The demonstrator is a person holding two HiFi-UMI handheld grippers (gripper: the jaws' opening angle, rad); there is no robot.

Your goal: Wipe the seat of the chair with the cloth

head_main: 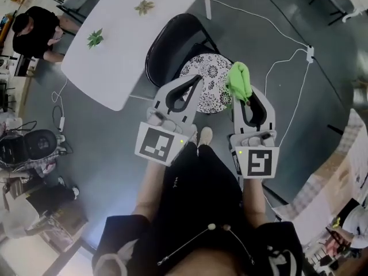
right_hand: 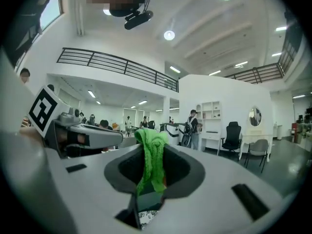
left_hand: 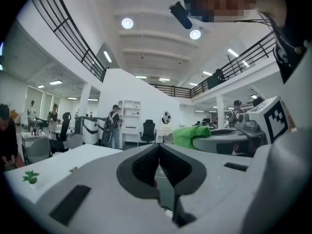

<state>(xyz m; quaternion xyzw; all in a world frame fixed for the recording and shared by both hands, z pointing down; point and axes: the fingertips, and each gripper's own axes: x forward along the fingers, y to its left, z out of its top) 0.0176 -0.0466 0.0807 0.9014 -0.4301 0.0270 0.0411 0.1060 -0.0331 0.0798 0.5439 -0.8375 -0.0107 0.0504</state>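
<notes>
One cloth (head_main: 240,80), one chair (head_main: 172,39) — right gripper (head_main: 247,100) pinches the cloth lengthwise, free end forward; left gripper (head_main: 199,78) pressed together, empty.

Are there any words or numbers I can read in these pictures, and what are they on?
No words or numbers can be read.
Left marker cube and right marker cube: black-and-white square patterns, not letters.
White print on the person's black clothes: too small to read.
</notes>
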